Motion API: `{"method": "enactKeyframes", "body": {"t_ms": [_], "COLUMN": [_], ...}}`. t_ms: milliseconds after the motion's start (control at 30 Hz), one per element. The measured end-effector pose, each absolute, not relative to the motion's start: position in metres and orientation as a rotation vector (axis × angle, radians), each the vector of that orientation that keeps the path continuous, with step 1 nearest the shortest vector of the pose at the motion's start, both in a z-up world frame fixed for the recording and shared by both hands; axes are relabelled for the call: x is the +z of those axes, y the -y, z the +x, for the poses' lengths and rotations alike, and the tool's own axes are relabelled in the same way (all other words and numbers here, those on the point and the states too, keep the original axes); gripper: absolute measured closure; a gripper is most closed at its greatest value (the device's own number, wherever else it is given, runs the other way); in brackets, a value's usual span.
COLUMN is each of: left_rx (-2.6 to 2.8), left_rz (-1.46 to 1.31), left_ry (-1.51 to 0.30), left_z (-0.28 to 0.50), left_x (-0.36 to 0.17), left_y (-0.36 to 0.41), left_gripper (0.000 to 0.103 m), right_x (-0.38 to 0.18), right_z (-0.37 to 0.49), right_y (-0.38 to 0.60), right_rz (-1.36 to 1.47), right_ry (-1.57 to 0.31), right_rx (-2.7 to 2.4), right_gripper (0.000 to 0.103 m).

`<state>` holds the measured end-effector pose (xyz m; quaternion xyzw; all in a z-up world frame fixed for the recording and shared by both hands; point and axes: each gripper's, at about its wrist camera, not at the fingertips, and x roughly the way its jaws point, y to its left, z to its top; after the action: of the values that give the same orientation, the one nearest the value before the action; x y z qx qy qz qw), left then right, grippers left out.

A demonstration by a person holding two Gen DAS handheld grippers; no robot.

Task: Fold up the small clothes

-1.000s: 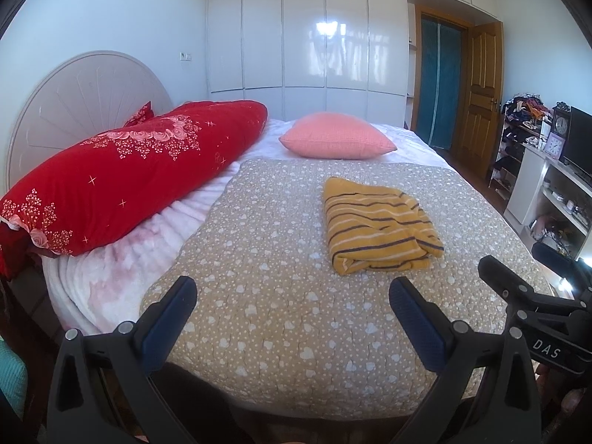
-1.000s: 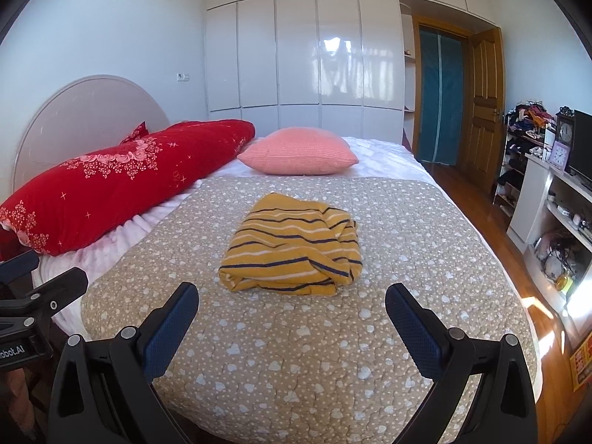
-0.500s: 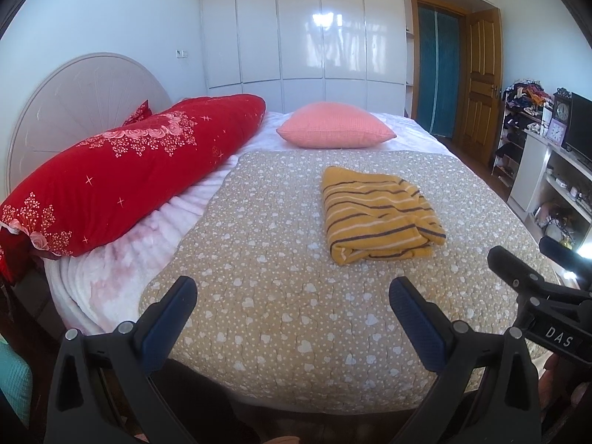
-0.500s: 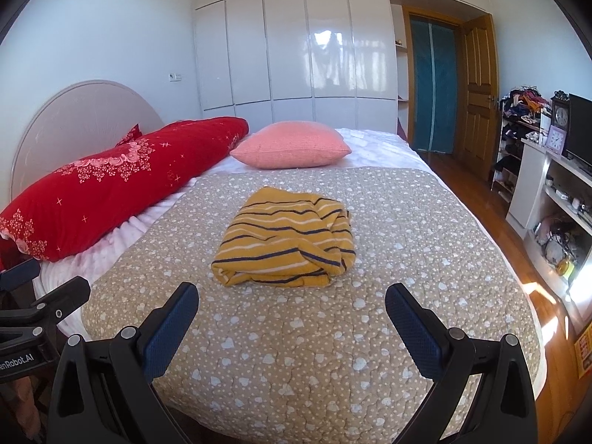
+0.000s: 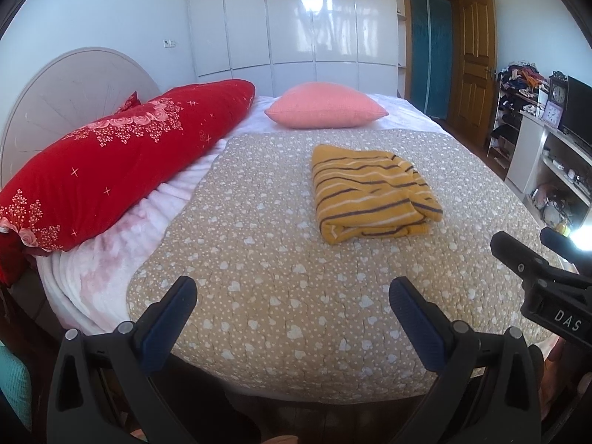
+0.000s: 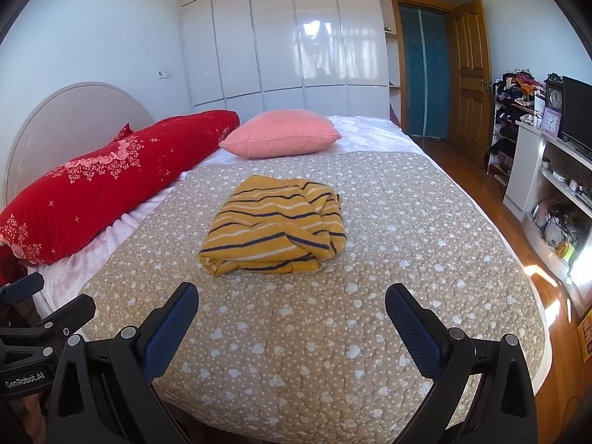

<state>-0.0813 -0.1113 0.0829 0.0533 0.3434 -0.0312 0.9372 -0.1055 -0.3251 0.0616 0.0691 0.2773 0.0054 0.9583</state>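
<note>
A yellow garment with dark and white stripes (image 5: 372,196) lies folded into a thick bundle on the beige heart-print quilt (image 5: 281,277); it also shows in the right wrist view (image 6: 273,231). My left gripper (image 5: 292,298) is open and empty, held back near the foot edge of the bed. My right gripper (image 6: 292,305) is open and empty, also near the foot edge, with the garment straight ahead. The right gripper shows at the right edge of the left wrist view (image 5: 547,277).
A long red floral bolster (image 5: 118,162) lies along the left side. A pink pillow (image 5: 325,111) sits beyond the garment. White wardrobes (image 5: 296,22) and a wooden door (image 5: 475,63) stand behind. White shelves (image 6: 555,188) with clutter stand at the right.
Both grippers have drawn back slightly from the bed and stay open. The garment has not moved.
</note>
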Motion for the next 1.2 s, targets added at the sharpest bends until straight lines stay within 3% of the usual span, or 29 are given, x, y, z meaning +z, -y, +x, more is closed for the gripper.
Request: {"method": "enactKeyframes", "body": {"t_ms": [600, 1200], "left_rx": [-0.187, -0.106], "left_rz": [0.155, 0.132], "left_ry": [-0.843, -0.912], "left_z": [0.009, 0.047], "left_x": [0.036, 0.014], "left_y": [0.166, 0.137], "left_gripper": [0.0, 0.0], "right_x": [0.009, -0.009], "right_z": [-0.033, 0.023], "right_y": [0.368, 0.351], "right_rz": [0.085, 0.032], "right_ry": [-0.755, -0.842], "right_rx": [-0.19, -0.193], "right_gripper": [0.0, 0.0]}}
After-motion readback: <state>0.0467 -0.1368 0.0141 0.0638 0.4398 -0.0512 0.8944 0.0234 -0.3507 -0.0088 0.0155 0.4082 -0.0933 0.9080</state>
